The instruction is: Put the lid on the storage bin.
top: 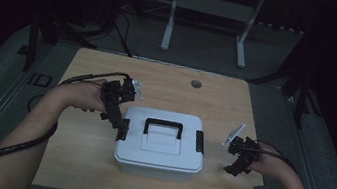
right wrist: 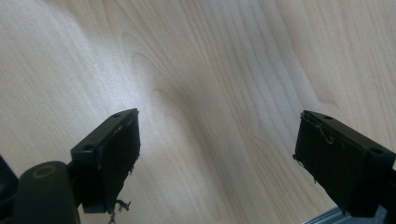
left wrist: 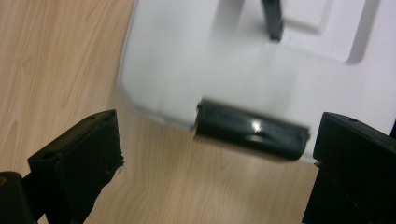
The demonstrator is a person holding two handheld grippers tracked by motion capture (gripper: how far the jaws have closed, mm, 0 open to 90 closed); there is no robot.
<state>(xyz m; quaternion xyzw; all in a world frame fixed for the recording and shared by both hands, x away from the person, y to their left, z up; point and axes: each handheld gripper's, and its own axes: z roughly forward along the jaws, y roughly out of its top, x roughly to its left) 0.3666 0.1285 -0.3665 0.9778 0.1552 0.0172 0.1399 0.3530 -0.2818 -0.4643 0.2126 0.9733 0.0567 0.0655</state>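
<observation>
Two black clip latches secure the white rectangular plastic storage box at the centre of the light wooden table. The left gripper, jaws wide, brackets the left latch without touching, evidently to unclip it. The right gripper, jaws wide and empty, waits beside the right latch.

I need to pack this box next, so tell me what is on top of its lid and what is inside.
On the white box's lid a black carry handle lies in a recess; black latches clip each end. The lid is shut and opaque, so the contents cannot be seen.
</observation>
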